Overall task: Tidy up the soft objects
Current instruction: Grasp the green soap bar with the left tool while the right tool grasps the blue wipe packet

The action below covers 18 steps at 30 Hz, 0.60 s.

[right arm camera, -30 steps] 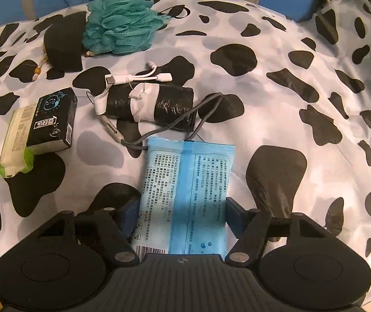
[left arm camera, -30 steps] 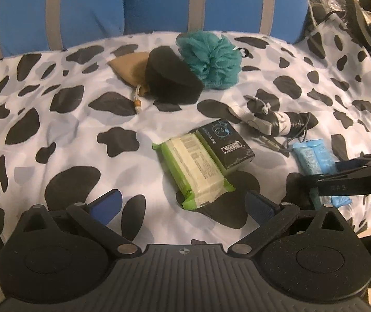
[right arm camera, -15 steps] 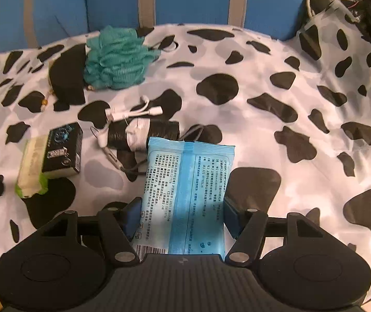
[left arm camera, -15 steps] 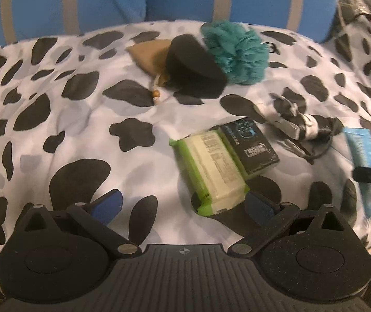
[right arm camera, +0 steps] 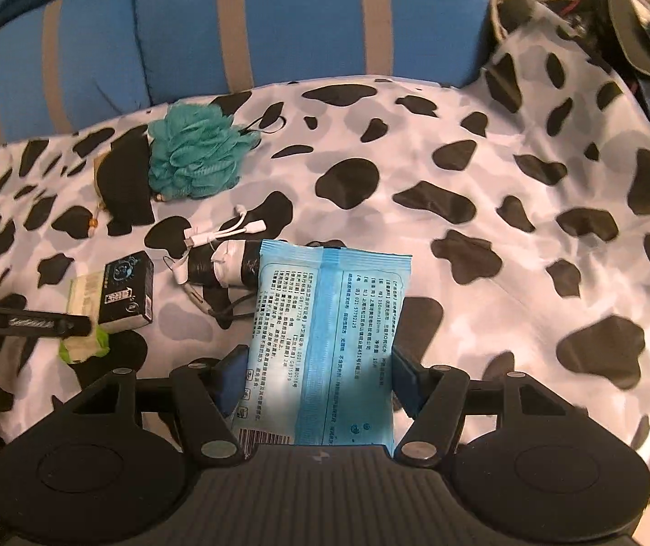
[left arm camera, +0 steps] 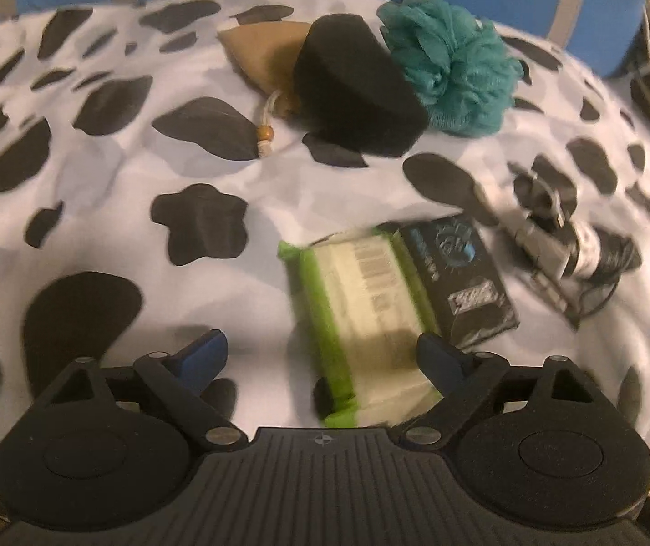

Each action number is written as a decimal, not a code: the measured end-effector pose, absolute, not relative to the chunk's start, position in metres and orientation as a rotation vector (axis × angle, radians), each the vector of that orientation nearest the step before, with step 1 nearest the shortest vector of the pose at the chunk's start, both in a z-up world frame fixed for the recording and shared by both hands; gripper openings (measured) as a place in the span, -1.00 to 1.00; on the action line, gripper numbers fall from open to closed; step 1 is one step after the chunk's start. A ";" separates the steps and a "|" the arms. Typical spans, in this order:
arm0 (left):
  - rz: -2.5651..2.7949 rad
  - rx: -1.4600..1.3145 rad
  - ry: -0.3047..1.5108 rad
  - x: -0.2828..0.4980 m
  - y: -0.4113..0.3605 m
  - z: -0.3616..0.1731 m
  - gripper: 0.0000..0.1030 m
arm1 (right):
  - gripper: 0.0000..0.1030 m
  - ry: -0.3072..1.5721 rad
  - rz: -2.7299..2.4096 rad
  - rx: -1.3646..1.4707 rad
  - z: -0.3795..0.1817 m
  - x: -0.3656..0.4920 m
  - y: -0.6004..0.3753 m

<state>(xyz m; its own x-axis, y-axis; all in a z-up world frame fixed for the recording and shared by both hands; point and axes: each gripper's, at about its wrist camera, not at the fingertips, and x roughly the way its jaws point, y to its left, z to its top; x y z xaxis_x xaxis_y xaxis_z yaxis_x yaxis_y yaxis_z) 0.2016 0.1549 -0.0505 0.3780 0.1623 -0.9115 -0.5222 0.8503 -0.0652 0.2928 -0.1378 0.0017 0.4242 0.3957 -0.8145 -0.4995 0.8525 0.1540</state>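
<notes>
The blue wipes packet [right arm camera: 322,346] — pale blue film with a darker centre seam, dense dark print and a barcode at its near corner — is pinched flat between the right gripper [right arm camera: 318,380] pads, raised over the cow-print sheet [right arm camera: 530,182]. The left gripper [left arm camera: 322,357] hangs over the green wipes pack [left arm camera: 361,314]; its jaws are closing, wide apart, and the pack's near end lies between them, seemingly untouched in the blur. A black tissue pack [left arm camera: 459,282] leans on the green one. Behind lie a taped cable bundle [right arm camera: 222,264], a teal bath pouf [left arm camera: 454,61], a black sponge [left arm camera: 354,91] and a tan drawstring pouch [left arm camera: 261,48] — all before blue striped cushions [right arm camera: 279,13].
</notes>
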 end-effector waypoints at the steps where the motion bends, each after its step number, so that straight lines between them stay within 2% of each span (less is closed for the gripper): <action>1: 0.447 -0.385 1.098 0.203 0.156 -0.051 0.78 | 0.30 0.990 0.560 -0.110 0.002 0.291 -0.141; 11: 0.439 -0.318 1.115 0.223 0.138 -0.061 0.73 | 0.30 1.041 0.546 -0.075 -0.006 0.291 -0.154; 14: 0.456 -0.286 1.116 0.222 0.136 -0.064 0.57 | 0.30 1.052 0.550 -0.080 -0.009 0.290 -0.152; 15: 0.465 -0.285 1.110 0.220 0.137 -0.063 0.46 | 0.30 1.054 0.551 -0.082 -0.010 0.290 -0.152; 17: 0.464 -0.292 1.099 0.217 0.139 -0.061 0.20 | 0.30 1.054 0.555 -0.084 -0.010 0.290 -0.152; 18: 0.467 -0.301 1.094 0.216 0.140 -0.060 -0.03 | 0.30 1.052 0.557 -0.083 -0.009 0.290 -0.151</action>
